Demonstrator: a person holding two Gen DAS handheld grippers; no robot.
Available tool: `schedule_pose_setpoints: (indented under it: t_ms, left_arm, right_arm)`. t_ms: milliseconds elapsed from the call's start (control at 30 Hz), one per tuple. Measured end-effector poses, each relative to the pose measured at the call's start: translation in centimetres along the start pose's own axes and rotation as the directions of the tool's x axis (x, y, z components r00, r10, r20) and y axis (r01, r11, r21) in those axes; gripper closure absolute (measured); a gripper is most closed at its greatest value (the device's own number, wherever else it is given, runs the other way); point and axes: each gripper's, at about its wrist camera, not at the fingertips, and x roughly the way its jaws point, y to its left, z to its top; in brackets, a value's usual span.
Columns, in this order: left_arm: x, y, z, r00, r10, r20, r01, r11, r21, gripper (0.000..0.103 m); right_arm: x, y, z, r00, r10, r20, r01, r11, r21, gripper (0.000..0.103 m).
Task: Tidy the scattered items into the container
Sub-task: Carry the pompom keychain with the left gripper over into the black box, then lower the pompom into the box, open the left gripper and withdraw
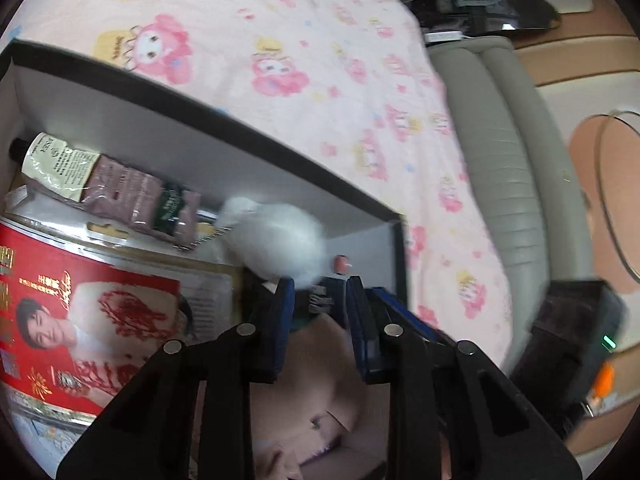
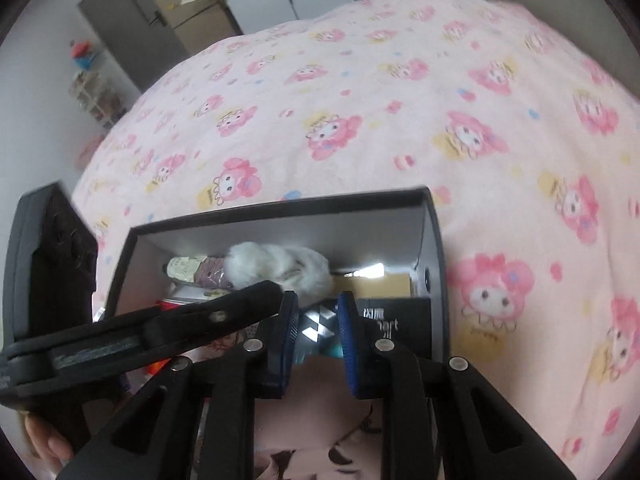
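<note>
1. The container point(image 2: 434, 240) — a dark box with pale inner walls — sits on a bed under a pink cartoon-print blanket point(image 2: 400, 100).
2. Inside lie a white fluffy ball point(image 1: 280, 236), a crumpled tube point(image 1: 108, 180), a red printed package point(image 1: 80, 320) and a black carton point(image 2: 396, 324).
3. The left gripper point(image 1: 320, 292) hovers over the box beside the fluffy ball — jaws parted, nothing pinched.
4. The right gripper point(image 2: 318, 308) hangs above the box's near side, jaws narrowly apart and empty.
</note>
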Motion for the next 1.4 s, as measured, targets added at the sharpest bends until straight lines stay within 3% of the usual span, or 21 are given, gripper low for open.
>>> schedule_pose_setpoints:
  t_ms: [100,233,300,367,467,567,700,800,900,1067,1200,1267,1400]
  left_arm:
    - [-2.5,-0.1,-0.5,0.998,0.009,0.061,-0.011,0.999,0.032,0.071]
    - [-4.0,1.4,-0.1,0.994,0.033,0.107,-0.030,0.999,-0.026,0.071]
    - [-3.4,2.3,0.4,0.990,0.096,0.107,-0.089,0.994,-0.069,0.071]
    - [-2.3,3.1,1.1,0.977,0.200,0.076,-0.193,0.977,-0.094,0.071]
    - [-0.4,3.3,1.8,0.965,0.256,0.050,-0.251,0.964,-0.085,0.071]
    - [1.0,2.5,2.0,0.972,0.234,0.015,-0.233,0.971,-0.049,0.071]
    - [3.2,-0.1,1.3,0.988,0.101,-0.115,-0.093,0.993,0.076,0.071]
    - [2.2,-0.9,0.9,0.986,0.166,-0.022,-0.163,0.982,0.100,0.071]
    - [1.0,0.5,1.4,0.978,0.205,0.047,-0.206,0.978,0.011,0.071]
    - [3.0,1.1,2.7,0.948,0.317,-0.004,-0.317,0.948,0.021,0.071]
    - [5.3,-0.2,2.6,0.972,0.218,-0.092,-0.213,0.975,0.057,0.071]
    - [6.5,-1.0,2.1,0.972,0.187,-0.141,-0.174,0.980,0.096,0.073]
    - [4.9,-0.5,2.2,0.980,0.183,-0.075,-0.178,0.981,0.072,0.072]
  right_arm:
    - [-0.2,-0.6,0.1,1.000,0.008,-0.002,-0.008,1.000,0.029,0.085]
    - [-0.6,-0.4,0.1,1.000,0.018,0.024,-0.019,0.999,0.045,0.085]
    - [-0.6,-0.4,0.1,0.999,0.014,0.030,-0.016,0.999,0.049,0.085]
    - [-0.5,-0.6,0.1,0.999,0.014,0.032,-0.016,0.998,0.054,0.085]
    - [-0.2,-0.9,0.2,0.999,0.014,0.031,-0.016,0.998,0.062,0.085]
    - [-0.5,-1.1,0.2,0.999,0.021,0.040,-0.024,0.997,0.077,0.085]
    - [-2.0,-1.2,0.5,0.995,0.036,0.095,-0.044,0.995,0.085,0.085]
    - [-2.4,-1.2,0.4,0.993,0.001,0.117,-0.010,0.997,0.072,0.084]
    - [-1.6,-1.4,0.4,0.997,0.006,0.080,-0.012,0.997,0.073,0.084]
    - [-0.8,-0.7,0.1,0.998,-0.026,0.053,0.024,0.999,0.045,0.084]
    - [-0.9,-0.7,0.0,0.993,-0.091,0.069,0.089,0.996,0.024,0.084]
    - [-0.6,-1.1,0.1,0.991,-0.115,0.064,0.113,0.993,0.033,0.084]
    - [-0.4,-1.8,0.4,0.992,-0.112,0.057,0.109,0.993,0.050,0.084]
